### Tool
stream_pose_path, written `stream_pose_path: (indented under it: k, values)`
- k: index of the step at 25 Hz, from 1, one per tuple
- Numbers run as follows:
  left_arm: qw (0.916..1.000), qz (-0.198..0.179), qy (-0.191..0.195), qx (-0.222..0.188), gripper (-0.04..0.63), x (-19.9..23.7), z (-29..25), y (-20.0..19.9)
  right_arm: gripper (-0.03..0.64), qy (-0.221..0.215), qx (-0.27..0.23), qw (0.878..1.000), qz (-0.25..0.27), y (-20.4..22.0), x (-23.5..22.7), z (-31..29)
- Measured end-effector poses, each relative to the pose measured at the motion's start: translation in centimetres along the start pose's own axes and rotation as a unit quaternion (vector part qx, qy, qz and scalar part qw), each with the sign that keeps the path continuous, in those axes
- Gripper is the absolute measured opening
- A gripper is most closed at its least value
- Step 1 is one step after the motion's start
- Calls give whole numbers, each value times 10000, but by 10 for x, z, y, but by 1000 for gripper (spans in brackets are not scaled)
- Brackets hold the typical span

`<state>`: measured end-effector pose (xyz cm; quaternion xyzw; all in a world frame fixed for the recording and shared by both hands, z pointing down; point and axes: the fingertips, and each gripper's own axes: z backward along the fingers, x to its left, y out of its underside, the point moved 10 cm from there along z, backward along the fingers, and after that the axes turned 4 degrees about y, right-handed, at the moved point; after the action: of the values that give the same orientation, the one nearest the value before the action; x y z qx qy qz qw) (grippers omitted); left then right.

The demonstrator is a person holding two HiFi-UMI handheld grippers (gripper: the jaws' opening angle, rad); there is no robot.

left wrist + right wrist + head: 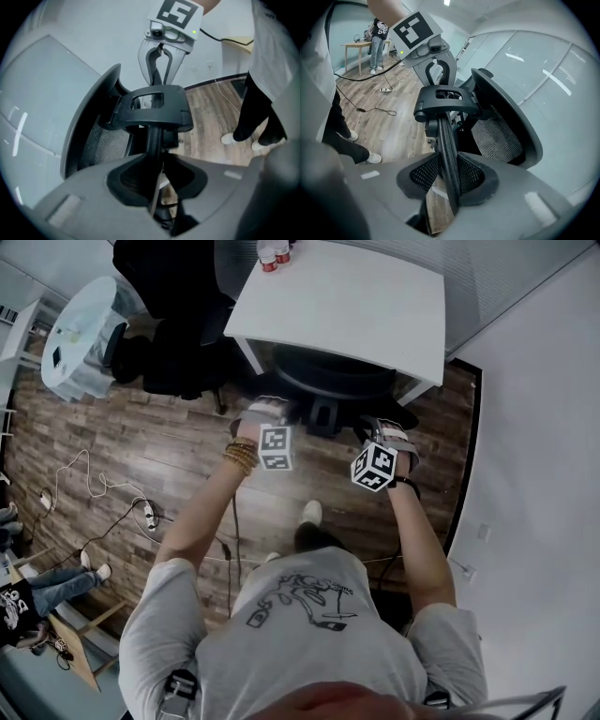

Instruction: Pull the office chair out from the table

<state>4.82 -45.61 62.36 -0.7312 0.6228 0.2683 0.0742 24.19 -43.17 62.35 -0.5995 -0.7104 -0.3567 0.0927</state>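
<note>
A black office chair (328,381) stands tucked under the white table (356,306), its curved back toward me. My left gripper (267,411) and right gripper (384,429) both reach the top of that back, side by side. In the left gripper view the left gripper (157,173) is shut on the thin black rim of the chair back (154,140), below the top bracket (154,110). The right gripper (159,79) faces it from the far side. In the right gripper view the right gripper (450,180) clamps the same rim (445,136), with the mesh backrest (497,136) to the right.
A second black chair (169,324) and a white rounded unit (80,334) stand left of the table. Cans (275,254) sit on the table's far edge. Cables (112,493) trail over the wood floor. A person (37,592) stands at lower left. A wall runs along the right.
</note>
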Motion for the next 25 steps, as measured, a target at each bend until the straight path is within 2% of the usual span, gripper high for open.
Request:
stream_pose_path:
  k: [25]
  values:
    - [9999,-90,79,-78,106,-129,82,14,120,-61,108,9999,-117,-42,127,80]
